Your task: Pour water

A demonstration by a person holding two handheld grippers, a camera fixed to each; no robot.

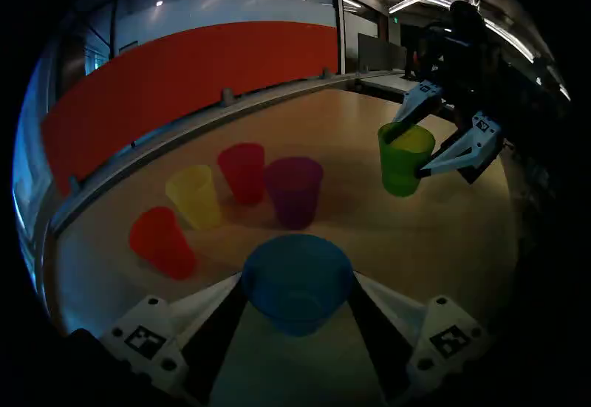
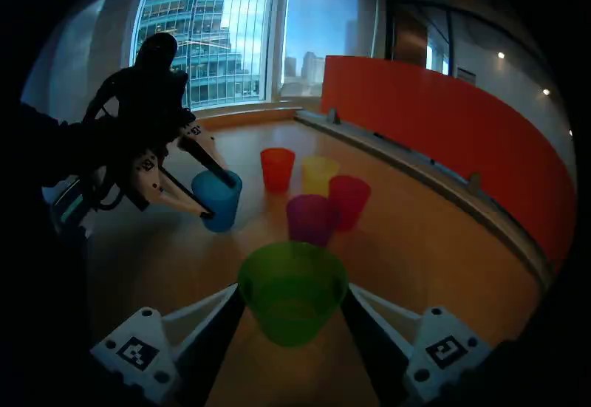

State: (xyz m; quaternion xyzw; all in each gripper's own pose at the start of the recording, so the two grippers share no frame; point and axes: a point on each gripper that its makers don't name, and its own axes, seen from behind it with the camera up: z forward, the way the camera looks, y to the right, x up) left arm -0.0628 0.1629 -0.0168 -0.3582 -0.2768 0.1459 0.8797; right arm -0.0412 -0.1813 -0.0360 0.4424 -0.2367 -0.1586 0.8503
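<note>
Left gripper (image 1: pixel 297 280): fingers spread to cup width and pressed on both sides of the blue cup (image 1: pixel 298 307), one finger per flank, just under the rim. Cup is upright with its mouth facing the camera. Right gripper view has the same grip side-on, with both fingers flat on the cup wall and a person's dark arm (image 2: pixel 66 148) behind the tool. Right gripper (image 2: pixel 292 289): same story, fingers apart and clamped on the green cup (image 2: pixel 292 311), also upright. Left gripper view backs this up: one finger on each side of the green cup, high on the wall. Can't tell if either cup sits on the table (image 1: pixel 428 244) or hangs just above it, since the bases are too dark. Can't tell if there's water in either; the interiors are too dim. Four loose cups stand upright in a cluster between the two held cups, toward the table's long edge by the orange wall panel (image 1: pixel 192 74): orange cup (image 1: pixel 161 242), yellow cup (image 1: pixel 194 196), pink cup (image 1: pixel 242 173), purple cup (image 1: pixel 294 191). Orange, yellow and pink run in a row roughly along that edge. Purple is just beside pink on the inner side, nearest both held cups. Neither gripper touches any of the four. Blue and green are well apart and further in from that edge than the cluster.
</note>
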